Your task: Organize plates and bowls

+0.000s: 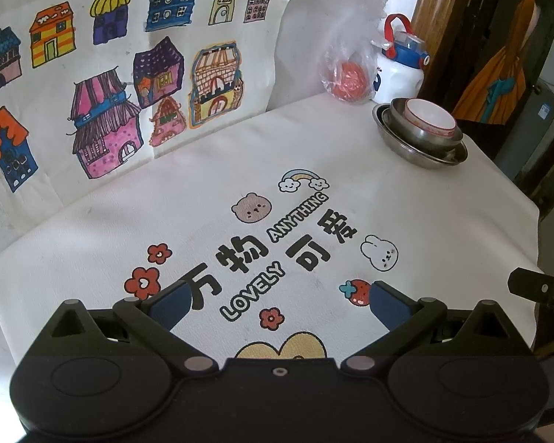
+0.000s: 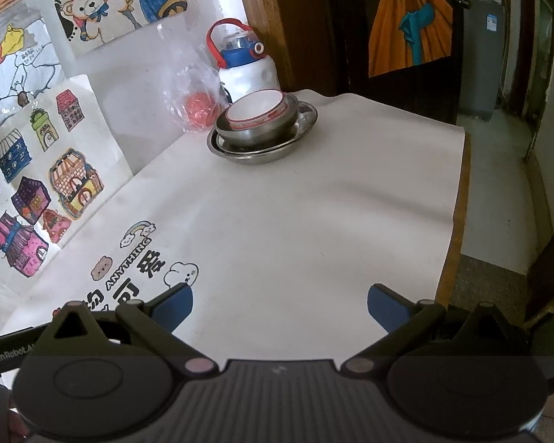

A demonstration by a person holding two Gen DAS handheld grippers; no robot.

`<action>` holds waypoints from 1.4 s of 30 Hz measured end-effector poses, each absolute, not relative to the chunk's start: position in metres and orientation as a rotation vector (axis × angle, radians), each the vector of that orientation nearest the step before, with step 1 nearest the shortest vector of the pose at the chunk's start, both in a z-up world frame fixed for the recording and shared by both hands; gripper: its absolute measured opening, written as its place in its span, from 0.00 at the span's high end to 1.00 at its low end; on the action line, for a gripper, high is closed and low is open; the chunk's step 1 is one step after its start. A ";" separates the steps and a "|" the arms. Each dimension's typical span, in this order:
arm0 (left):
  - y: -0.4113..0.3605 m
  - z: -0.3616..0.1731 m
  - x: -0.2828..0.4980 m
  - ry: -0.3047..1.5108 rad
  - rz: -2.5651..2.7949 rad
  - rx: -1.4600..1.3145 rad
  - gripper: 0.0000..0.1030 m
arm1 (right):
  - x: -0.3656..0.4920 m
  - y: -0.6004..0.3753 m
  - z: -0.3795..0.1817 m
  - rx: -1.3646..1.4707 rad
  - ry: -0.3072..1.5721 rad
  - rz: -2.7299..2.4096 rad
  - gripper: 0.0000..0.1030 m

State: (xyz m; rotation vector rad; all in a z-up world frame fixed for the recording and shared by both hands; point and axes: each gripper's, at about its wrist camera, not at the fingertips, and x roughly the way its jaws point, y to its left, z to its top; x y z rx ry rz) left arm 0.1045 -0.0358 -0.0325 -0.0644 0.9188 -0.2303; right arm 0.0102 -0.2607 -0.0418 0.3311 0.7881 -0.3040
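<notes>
Left wrist view shows you the white cloth-covered worktop spread wide ahead of your left hand-held gripper, printed with cartoon animals and lettering, with nothing between the blue pads. Both hand-held grippers stand spread and carry nothing; the right hand-held gripper hovers just as empty over bare cloth.

Far ahead of you and off to the right of the left hand-held gripper sits the nested stack, well apart from both tools. At the bottom is the wide shallow steel plate, which also shows in the right wrist view, ahead and slightly left of that hand-held gripper. Inside it rests the deeper steel bowl, and inside that the white bowl with a red rim pattern. Largest below and smallest on top is likely deliberate: it nests steadily and takes little room, tucked toward the worktop's far corner.

Just behind the stack stand a white bottle with a blue lid and red handle and a clear plastic bag holding something red, close enough that a reach for the stack should come from the near side.

Judging from this, the stacking looks done or nearly so.
</notes>
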 end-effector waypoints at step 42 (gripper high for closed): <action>-0.037 -0.031 0.101 0.915 -0.234 -0.065 0.01 | 0.004 -0.265 -0.041 0.352 0.779 -0.317 0.00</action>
